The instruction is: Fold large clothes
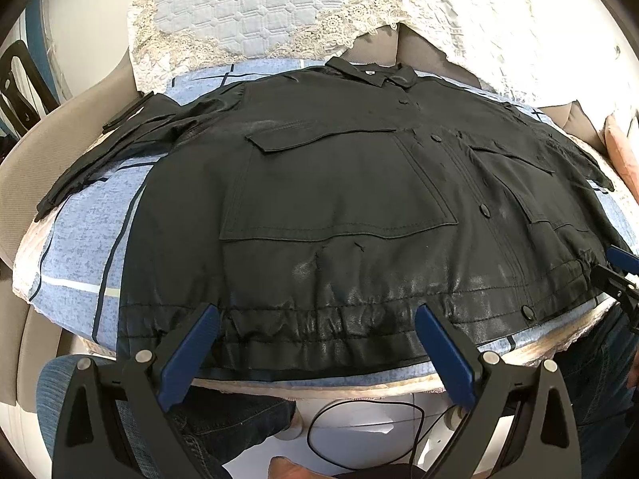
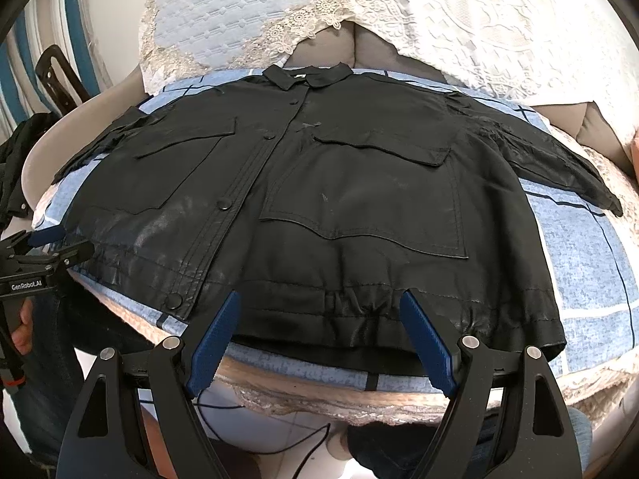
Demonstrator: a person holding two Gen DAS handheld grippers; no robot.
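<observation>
A black button-front jacket [image 1: 339, 183] lies flat, front up, collar [image 1: 371, 72] far from me and gathered hem [image 1: 319, 331] nearest. One sleeve [image 1: 120, 139] stretches out to the left; in the right wrist view the other sleeve [image 2: 559, 159] runs off to the right. My left gripper [image 1: 315, 311] is open just over the hem's left half, nothing between its blue pads. My right gripper [image 2: 319, 295] is open over the hem right of the button placket [image 2: 223, 203], also holding nothing. Each gripper shows at the other view's edge: the right gripper [image 1: 617, 275] and the left gripper [image 2: 48, 251].
The jacket rests on a blue checked cloth [image 1: 80, 231] over a cushioned seat with a lace-trimmed edge [image 2: 319, 399]. Quilted and lace covers [image 1: 247, 4] drape the backrest behind. A person's jeans-clad legs [image 1: 223, 423] and a thin black cable [image 1: 359, 403] lie below the seat's front.
</observation>
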